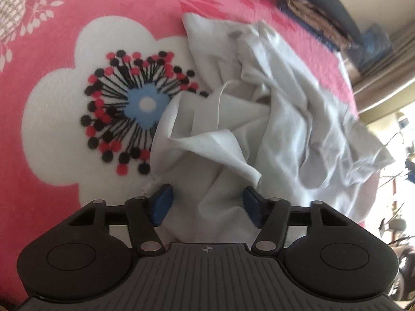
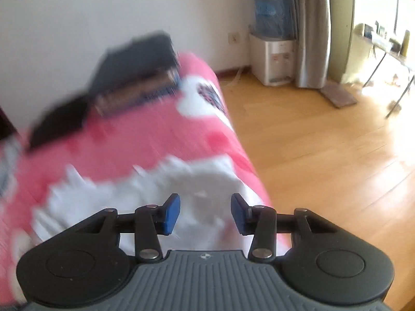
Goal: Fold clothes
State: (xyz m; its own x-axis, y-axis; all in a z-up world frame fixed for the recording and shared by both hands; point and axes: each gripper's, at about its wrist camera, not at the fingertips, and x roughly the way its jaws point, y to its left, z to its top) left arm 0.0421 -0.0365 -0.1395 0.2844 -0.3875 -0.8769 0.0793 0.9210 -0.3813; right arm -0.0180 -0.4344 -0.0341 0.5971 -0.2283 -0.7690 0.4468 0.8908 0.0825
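A crumpled pale grey garment (image 1: 272,119) lies in a heap on the pink flowered blanket (image 1: 52,129), with a thin white drawstring (image 1: 220,98) across its folds. My left gripper (image 1: 207,204) hangs open just above the heap's near end, its blue pads (image 1: 162,204) wide apart with cloth below the gap and nothing held. In the right wrist view the picture is smeared by motion. My right gripper (image 2: 205,213) is open over the same pale garment (image 2: 145,189) near the bed's right edge, nothing between its pads.
A stack of folded dark and brown clothes (image 1: 319,13) sits at the far end of the bed, seen again blurred (image 2: 137,75). Beyond the bed edge lie the wooden floor (image 2: 324,155), a water dispenser (image 2: 272,51) and a curtain (image 2: 311,31).
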